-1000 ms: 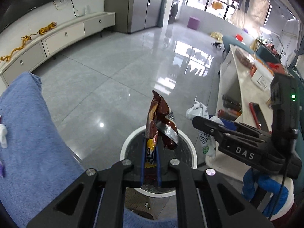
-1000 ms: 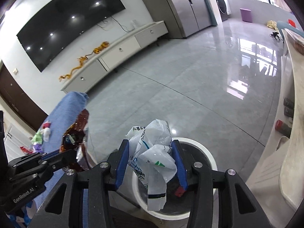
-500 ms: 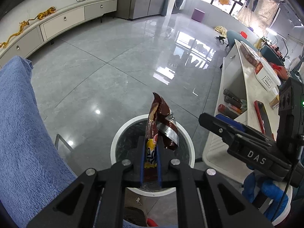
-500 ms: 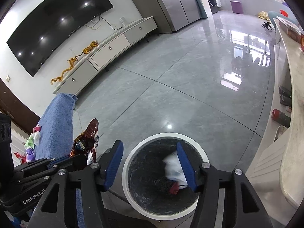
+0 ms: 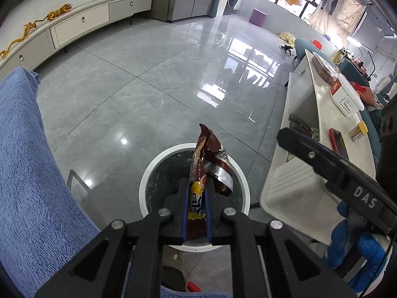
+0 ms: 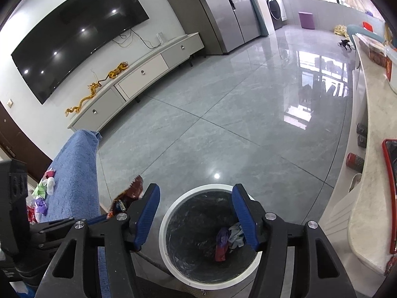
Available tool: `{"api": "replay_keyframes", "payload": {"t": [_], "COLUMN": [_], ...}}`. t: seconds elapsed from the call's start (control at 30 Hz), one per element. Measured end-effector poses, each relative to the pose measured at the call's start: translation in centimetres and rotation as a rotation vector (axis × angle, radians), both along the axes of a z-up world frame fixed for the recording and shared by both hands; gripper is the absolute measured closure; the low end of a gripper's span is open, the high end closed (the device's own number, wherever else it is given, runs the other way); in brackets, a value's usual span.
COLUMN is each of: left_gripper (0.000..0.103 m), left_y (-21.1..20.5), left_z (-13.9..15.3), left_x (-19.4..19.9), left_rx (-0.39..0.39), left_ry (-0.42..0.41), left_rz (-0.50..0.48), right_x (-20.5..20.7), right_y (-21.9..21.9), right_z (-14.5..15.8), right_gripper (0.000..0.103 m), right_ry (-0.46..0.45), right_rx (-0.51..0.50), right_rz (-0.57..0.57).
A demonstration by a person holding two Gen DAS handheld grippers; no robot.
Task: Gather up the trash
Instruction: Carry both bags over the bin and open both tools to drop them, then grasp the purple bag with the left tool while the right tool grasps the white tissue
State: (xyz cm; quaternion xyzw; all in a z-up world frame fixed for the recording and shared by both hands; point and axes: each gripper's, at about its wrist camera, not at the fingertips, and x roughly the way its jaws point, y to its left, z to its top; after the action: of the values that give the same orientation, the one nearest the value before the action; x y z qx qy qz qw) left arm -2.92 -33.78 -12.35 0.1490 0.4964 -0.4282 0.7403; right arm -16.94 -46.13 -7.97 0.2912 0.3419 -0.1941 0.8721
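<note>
Wrapper (image 5: 206,173) between left hand-held gripper (image 5: 196,198) pads, above bin (image 5: 148,181).

The floor (image 5: 139,94) is glossy grey tile, the blanket (image 5: 32,173) rough blue terry cloth, the snack wrapper (image 5: 211,164) shiny crinkled foil, the bin (image 6: 171,213) white plastic with a glossy black liner, and the tabletop (image 6: 372,164) smooth pale stone.

crumpled brown snack wrapper (image 5: 208,164) upright above white-rimmed, black-lined bin (image 6: 171,255) with scraps (image 6: 228,238) inside
</note>
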Motion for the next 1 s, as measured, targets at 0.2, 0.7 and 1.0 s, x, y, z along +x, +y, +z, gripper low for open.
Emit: {"api": "replay_keyframes", "payload": {"t": [0.2,0.7,1.0], "left_gripper": [0.088,0.036,0.036], "left_y": [-0.1,0.3,1.6], "left_z": [-0.1,0.4,1.3], "left_x": [0.2,-0.1,0.2], "left_rx": [0.004,-0.017,-0.046], "left_ry": [0.017,-0.004,-0.012], "left_rz": [0.001,0.002,0.027], "right_x": [-0.3,-0.9,-0.6], "right_y": [0.3,0.3,0.6], "right_z": [1.0,1.5,1.8], "right_gripper": [0.045,0.044,0.044], "right_ry": [-0.014,-0.021,-0.018], "right_rx": [-0.017,-0.030,-0.036], "right_rz": [-0.003,-0.019,-0.009]}}
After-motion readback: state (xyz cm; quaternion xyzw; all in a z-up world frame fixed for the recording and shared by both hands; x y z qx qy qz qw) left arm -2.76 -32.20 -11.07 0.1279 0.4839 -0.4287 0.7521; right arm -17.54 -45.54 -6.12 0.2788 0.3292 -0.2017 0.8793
